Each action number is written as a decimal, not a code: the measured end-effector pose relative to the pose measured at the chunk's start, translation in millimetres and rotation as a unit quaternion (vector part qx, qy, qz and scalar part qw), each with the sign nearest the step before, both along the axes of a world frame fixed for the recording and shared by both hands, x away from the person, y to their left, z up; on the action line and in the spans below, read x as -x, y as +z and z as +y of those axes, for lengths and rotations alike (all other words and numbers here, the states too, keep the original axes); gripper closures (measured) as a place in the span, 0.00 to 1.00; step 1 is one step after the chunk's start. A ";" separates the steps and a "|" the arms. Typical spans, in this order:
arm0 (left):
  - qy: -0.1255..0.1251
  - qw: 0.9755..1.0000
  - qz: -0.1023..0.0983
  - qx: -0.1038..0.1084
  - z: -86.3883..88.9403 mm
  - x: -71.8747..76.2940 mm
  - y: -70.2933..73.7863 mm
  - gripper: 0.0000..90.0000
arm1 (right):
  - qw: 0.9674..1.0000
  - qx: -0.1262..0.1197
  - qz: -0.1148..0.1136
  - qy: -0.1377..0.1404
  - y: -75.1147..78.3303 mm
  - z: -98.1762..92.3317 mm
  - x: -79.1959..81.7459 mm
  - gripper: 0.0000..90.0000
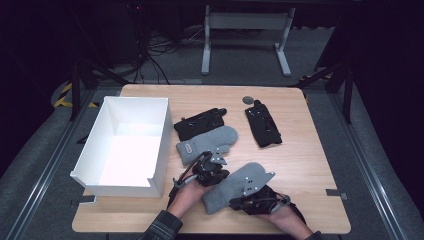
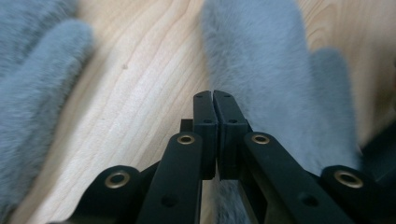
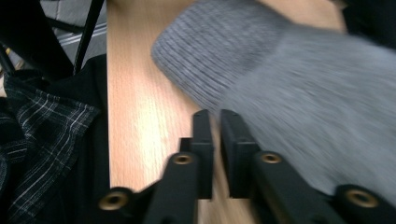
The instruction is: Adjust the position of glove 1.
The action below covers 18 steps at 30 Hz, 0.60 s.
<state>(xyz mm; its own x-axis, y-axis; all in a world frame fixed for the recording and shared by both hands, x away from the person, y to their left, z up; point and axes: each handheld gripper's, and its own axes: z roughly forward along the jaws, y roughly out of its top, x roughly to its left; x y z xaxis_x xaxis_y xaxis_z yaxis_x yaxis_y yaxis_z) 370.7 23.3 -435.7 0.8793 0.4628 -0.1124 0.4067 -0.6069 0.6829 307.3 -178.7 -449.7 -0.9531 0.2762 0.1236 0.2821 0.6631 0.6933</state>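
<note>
Two grey mittens are out, and the near mitten lies at the table's front edge between both tongs. Left tongs look closed and empty; right tongs show a slim gap, nothing gripped. Probably regrasping, so next they need a firm pinch on the cuff.

Left tool jaws pressed together; right tool jaws slightly parted.

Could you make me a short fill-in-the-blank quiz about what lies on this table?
1. The open white cardboard box sits on the table's ____ side.
2. The number of fuzzy grey mittens on the wooden table is ____.
3. The nearer grey mitten lies between the two hand-held ____.

Missing words: left; two; grippers
</note>
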 end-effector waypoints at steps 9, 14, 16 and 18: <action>-0.024 0.999 -0.001 0.024 -0.8 21.0 13.0 0.89 | 0.994 -0.007 -0.054 -0.096 17.0 -60.3 0.1 0.60; -0.038 0.999 0.009 -0.005 -16.1 19.5 1.0 0.96 | 0.984 0.004 -0.061 -0.169 14.6 -96.8 -9.7 0.43; -0.043 0.999 0.017 -0.019 -19.2 16.9 -5.5 1.00 | 0.979 0.008 -0.061 -0.193 11.6 -109.9 -14.5 0.36; -0.046 0.998 0.022 -0.023 -19.0 16.7 -8.6 1.00 | 0.975 0.012 -0.060 -0.214 8.9 -121.2 -18.9 0.33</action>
<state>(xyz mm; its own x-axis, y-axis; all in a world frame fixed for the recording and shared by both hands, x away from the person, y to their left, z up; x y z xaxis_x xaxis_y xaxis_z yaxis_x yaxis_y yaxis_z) 354.1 4.2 -444.3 0.9133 0.3853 -0.1323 0.3764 -0.6740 0.6356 326.2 -299.8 -440.8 -0.7578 0.6525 0.0066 0.4539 0.5199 0.7236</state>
